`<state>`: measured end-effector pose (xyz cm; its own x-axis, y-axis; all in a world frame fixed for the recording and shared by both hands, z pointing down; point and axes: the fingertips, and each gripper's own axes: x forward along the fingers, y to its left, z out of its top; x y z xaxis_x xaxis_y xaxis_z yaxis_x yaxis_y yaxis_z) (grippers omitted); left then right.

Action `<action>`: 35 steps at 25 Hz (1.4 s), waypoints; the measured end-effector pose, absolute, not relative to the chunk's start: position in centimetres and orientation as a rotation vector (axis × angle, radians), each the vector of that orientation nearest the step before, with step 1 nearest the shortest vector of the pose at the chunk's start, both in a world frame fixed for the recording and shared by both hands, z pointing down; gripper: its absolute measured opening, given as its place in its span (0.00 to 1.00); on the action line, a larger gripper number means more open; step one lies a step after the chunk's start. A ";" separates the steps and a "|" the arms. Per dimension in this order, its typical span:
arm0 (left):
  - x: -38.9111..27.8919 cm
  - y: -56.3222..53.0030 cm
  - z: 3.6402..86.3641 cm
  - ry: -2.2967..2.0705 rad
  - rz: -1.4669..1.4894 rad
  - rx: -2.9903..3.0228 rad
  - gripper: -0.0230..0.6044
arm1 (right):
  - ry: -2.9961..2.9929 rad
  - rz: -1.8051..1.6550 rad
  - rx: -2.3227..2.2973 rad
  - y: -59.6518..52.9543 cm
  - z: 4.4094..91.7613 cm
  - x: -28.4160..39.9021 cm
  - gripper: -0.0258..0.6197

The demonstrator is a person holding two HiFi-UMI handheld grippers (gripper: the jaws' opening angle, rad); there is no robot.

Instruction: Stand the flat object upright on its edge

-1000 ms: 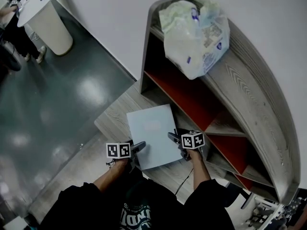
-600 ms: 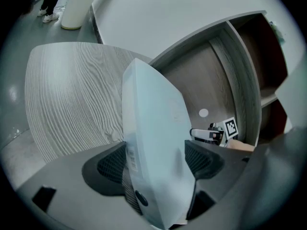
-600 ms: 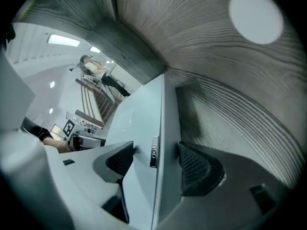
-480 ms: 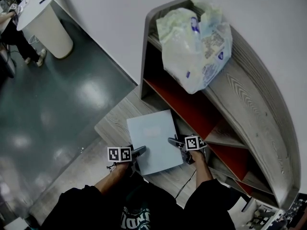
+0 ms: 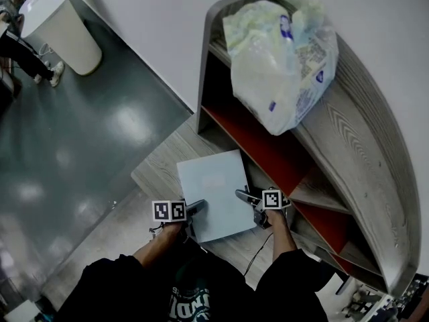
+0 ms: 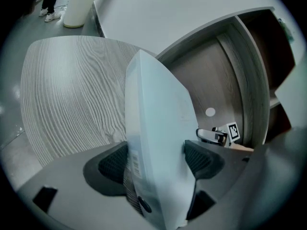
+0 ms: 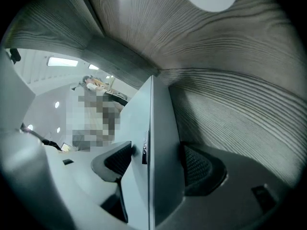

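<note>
A pale blue flat folder (image 5: pixel 213 188) rests on the wooden base board (image 5: pixel 159 168) in front of the shelf unit, its broad face turned up toward the head view. My left gripper (image 5: pixel 197 208) is shut on its near left corner; in the left gripper view both pads press the folder (image 6: pixel 158 128). My right gripper (image 5: pixel 242 195) is at the near right corner. Its jaws are opening, with the folder's edge (image 7: pixel 152 128) between them and the pads close beside its two faces.
A curved wooden shelf unit (image 5: pixel 355 139) with red inner panels stands just right of the folder. A bulging plastic bag (image 5: pixel 281 59) lies on top of it. A white round stand (image 5: pixel 64 25) and a person's legs (image 5: pixel 20 45) are far left on the dark floor.
The right gripper has shifted slightly right and lower along the folder's near right corner. The folder and the left gripper stay about where they were.
</note>
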<state>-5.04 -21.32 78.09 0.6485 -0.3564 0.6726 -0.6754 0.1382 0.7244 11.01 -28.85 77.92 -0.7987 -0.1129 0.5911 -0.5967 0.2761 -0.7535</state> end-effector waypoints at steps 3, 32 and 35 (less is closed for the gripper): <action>-5.0 -21.2 78.2 -0.909 0.280 1.457 0.63 | -2.150 1.585 0.677 -28.7 78.1 11.1 0.48; -6.5 -20.3 72.6 -0.929 0.349 1.676 0.60 | -2.265 1.473 0.862 -25.0 72.4 11.0 0.48; -6.5 -20.2 71.9 -0.934 0.355 1.708 0.60 | -2.282 1.454 0.882 -24.6 71.7 11.2 0.48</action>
